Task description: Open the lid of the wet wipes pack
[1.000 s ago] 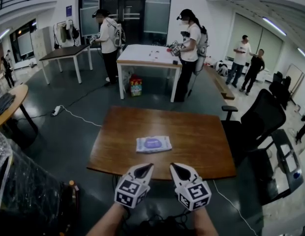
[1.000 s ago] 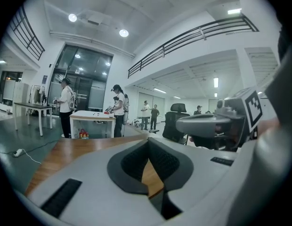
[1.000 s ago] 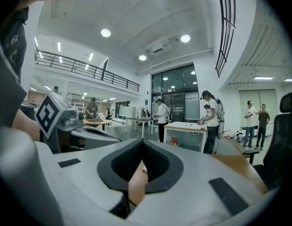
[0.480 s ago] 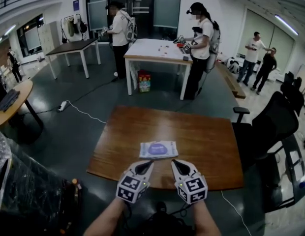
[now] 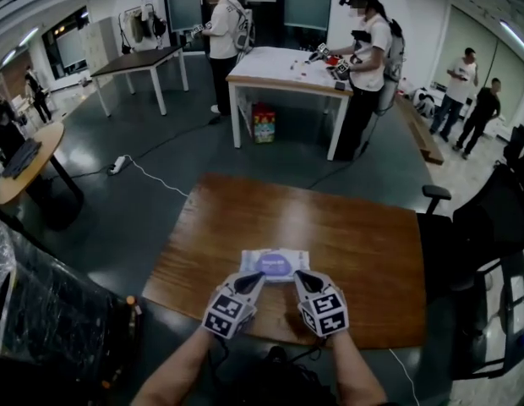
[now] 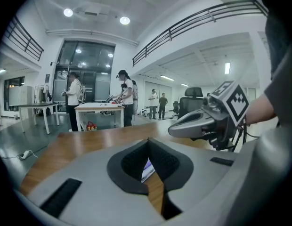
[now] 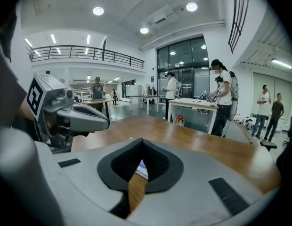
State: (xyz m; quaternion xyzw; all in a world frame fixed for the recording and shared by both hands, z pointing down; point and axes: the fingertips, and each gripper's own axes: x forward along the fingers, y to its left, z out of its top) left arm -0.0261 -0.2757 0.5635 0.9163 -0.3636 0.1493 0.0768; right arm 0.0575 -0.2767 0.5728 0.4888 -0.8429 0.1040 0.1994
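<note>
Two closed grippers (image 5: 259,276) (image 5: 298,274), tips near pack (image 5: 275,263)

The left gripper (image 5: 254,277) and the right gripper (image 5: 303,276) closed the gap that had separated their tips from the wet wipes pack (image 5: 275,263), ending at its near edge. In the head view the table (image 5: 363,244) grew larger, and the background people shifted toward the top of the frame.
</note>
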